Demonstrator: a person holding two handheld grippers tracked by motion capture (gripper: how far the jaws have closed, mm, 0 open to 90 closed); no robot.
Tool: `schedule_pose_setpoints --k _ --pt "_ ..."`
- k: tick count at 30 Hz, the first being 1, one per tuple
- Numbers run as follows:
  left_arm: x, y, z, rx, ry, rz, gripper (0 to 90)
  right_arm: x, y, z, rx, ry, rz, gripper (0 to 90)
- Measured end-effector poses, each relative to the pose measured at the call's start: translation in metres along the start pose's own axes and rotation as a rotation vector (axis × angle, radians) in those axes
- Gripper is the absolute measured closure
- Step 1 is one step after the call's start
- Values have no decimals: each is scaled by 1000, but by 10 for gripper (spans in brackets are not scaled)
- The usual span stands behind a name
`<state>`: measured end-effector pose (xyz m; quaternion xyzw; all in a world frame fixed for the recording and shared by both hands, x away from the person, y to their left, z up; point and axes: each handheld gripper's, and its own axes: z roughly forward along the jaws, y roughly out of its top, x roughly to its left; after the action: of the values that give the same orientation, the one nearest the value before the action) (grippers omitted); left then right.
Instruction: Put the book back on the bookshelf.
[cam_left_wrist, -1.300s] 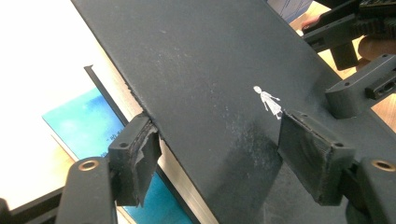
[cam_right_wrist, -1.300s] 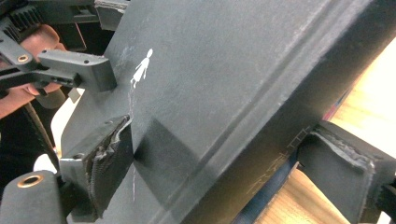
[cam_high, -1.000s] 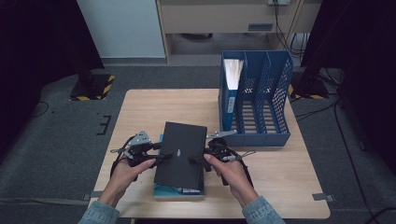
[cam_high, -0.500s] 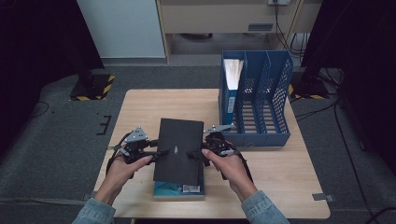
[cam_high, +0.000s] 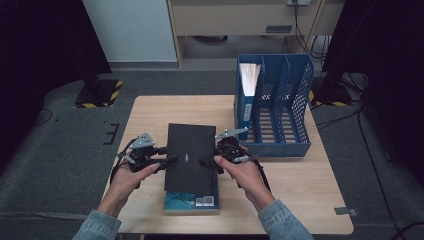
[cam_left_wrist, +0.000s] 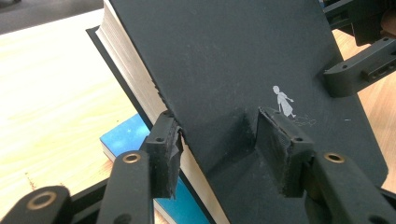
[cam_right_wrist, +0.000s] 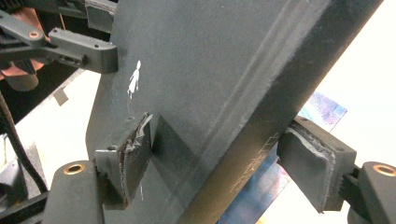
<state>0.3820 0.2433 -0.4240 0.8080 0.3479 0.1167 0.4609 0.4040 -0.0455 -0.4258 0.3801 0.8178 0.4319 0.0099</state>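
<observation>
I hold the matt black hardcover book between my two claws, lifted at a slant over the middle of the pale wooden worktop. My left claw bites its fore-edge at nine o'clock: in the left gripper view one pad sits on the cover and the other against the cream page block, and the jaws have just been closing on it. My right claw takes the spine side at three o'clock, one pad on the cover, the other behind the spine; its jaws too have just been closing, with the book between them.

The cover carries a small white figure with a faint scribble beside it. Pale lettering runs along the spine in the right gripper view, too blurred for me to read.

Under the black book lies a blue paperback, mostly hidden; a white barcode label shows at its six o'clock edge, digits too small to read.

At two o'clock stands a blue perforated plastic file rack; its left slot holds a blue binder whose spine label I cannot make out.
</observation>
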Motion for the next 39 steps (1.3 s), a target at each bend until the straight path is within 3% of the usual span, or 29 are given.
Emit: schedule_pose_setpoints --k 10,16,25,33,39 --pt "-1 11 -5 30 18 41 538 5 7 -5 13 -29 -53 286" --pt "1 13 -8 17 19 42 570 8 13 -7 17 -51 -87 299" --pt "4 17 -10 18 40 36 579 9 18 -7 2 -55 -100 313" --pt "11 33 -5 30 65 64 609 0 34 -7 -23 -85 -107 346" --pt "18 42 0 72 77 84 614 -5 43 -5 -27 -95 -119 355"
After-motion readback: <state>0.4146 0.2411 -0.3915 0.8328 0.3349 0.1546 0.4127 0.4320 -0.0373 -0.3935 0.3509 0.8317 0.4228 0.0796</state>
